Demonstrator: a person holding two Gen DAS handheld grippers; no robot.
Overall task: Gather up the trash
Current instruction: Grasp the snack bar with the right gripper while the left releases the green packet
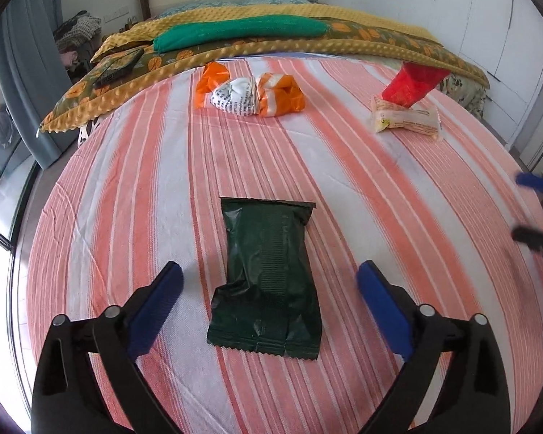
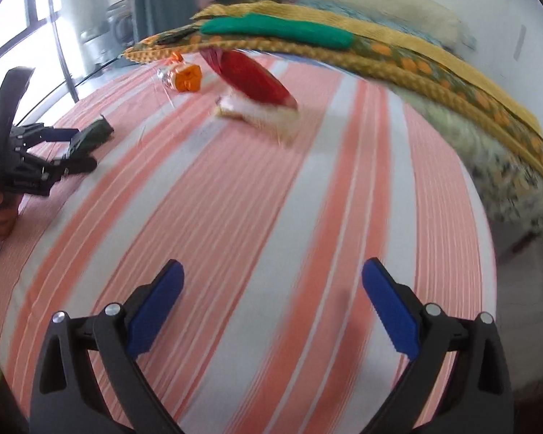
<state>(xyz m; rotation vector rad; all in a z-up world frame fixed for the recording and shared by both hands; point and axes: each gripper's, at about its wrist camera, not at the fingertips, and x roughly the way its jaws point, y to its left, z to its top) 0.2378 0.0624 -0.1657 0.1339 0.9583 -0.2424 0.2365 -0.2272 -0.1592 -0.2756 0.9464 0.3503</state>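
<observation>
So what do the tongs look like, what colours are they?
Both look alike. The left tongs and the right tongs each have two black plastic arms with cut-out slots, silver round pins at the joints, and bright blue ribbed pads on the inner faces. No cables or sleeves show.

The bedsheet (image 1: 134, 188) is striped salmon and white. The wrapper (image 1: 268, 275) between the left tool's (image 1: 269, 278) blue pads (image 1: 155, 307) is dark green; ahead lie an orange-and-white bag (image 1: 249, 96) and a red packet (image 1: 409, 83).
</observation>
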